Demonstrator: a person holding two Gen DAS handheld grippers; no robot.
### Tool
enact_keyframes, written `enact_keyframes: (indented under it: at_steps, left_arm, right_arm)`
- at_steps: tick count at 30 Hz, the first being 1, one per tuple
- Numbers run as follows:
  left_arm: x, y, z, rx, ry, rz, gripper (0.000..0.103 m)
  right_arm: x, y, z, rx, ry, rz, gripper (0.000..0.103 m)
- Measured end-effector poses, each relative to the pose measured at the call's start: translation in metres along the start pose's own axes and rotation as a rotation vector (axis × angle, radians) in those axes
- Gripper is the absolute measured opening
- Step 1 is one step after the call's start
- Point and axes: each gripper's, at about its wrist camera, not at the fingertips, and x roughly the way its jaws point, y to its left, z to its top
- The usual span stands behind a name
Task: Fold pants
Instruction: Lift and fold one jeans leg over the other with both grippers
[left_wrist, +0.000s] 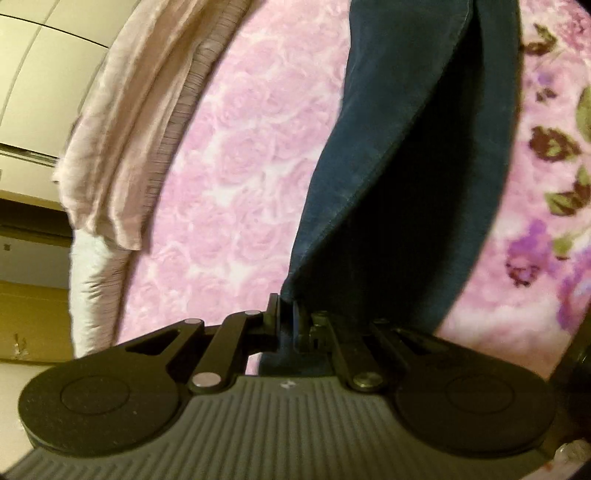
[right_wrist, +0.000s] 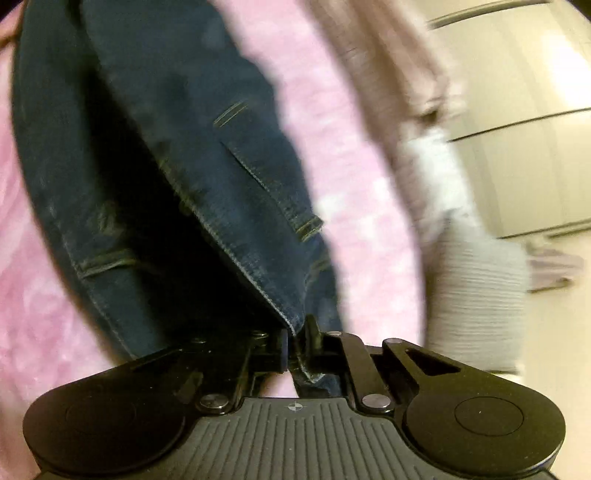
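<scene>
Two grippers, left gripper (left_wrist: 286, 317) and right gripper (right_wrist: 295, 343), clamp dark jeans (left_wrist: 388, 147) lifted toward twelve o'clock above the pink blanket (left_wrist: 229, 166), apparently for folding.

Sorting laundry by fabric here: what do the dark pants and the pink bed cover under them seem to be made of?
The pants look like dark blue denim: a matte, woven face with contrasting topstitched seams and belt loops. The pink cover looks like soft plush or fleece with a printed rose pattern; its fuzzy, matte surface suggests this, though blur leaves it open.
</scene>
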Motion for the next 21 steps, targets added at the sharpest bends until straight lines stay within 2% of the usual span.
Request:
enact_keyframes:
  at_steps: [2, 4, 6, 8, 10, 12, 14, 18, 21]
  left_arm:
    - [-0.006, -0.017, -0.005, 0.007, 0.031, -0.029, 0.003]
    - [0.005, -0.042, -0.010, 0.007, 0.072, -0.074, 0.003]
    - [0.020, -0.071, -0.014, 0.063, 0.106, -0.124, 0.004]
    - [0.033, -0.086, -0.018, 0.080, 0.131, -0.135, 0.004]
    - [0.040, -0.089, -0.017, 0.071, 0.147, -0.116, 0.004]
    - [0.041, -0.086, -0.017, 0.070, 0.153, -0.092, 0.004]
    - [0.036, -0.079, -0.017, 0.067, 0.146, -0.072, 0.004]
    - [0.021, -0.067, -0.020, 0.075, 0.121, -0.092, 0.008]
    - [0.014, -0.054, -0.033, 0.018, 0.150, -0.111, 0.009]
  right_arm:
    - [-0.013, 0.005, -0.008, 0.008, 0.014, 0.000, 0.003]
    - [-0.004, 0.026, -0.022, -0.019, 0.047, 0.051, 0.004]
    - [0.009, 0.047, -0.033, -0.030, 0.081, 0.114, 0.004]
    - [0.011, 0.053, -0.035, -0.013, 0.089, 0.107, 0.004]
    - [0.007, 0.049, -0.032, 0.012, 0.097, 0.096, 0.005]
    - [0.004, 0.051, -0.027, -0.004, 0.097, 0.097, 0.011]
    - [-0.001, 0.045, -0.024, -0.012, 0.109, 0.108, 0.022]
    - [-0.011, 0.037, -0.013, 0.072, 0.169, 0.142, 0.030]
    - [-0.025, 0.036, 0.005, 0.115, 0.171, 0.146, 0.036]
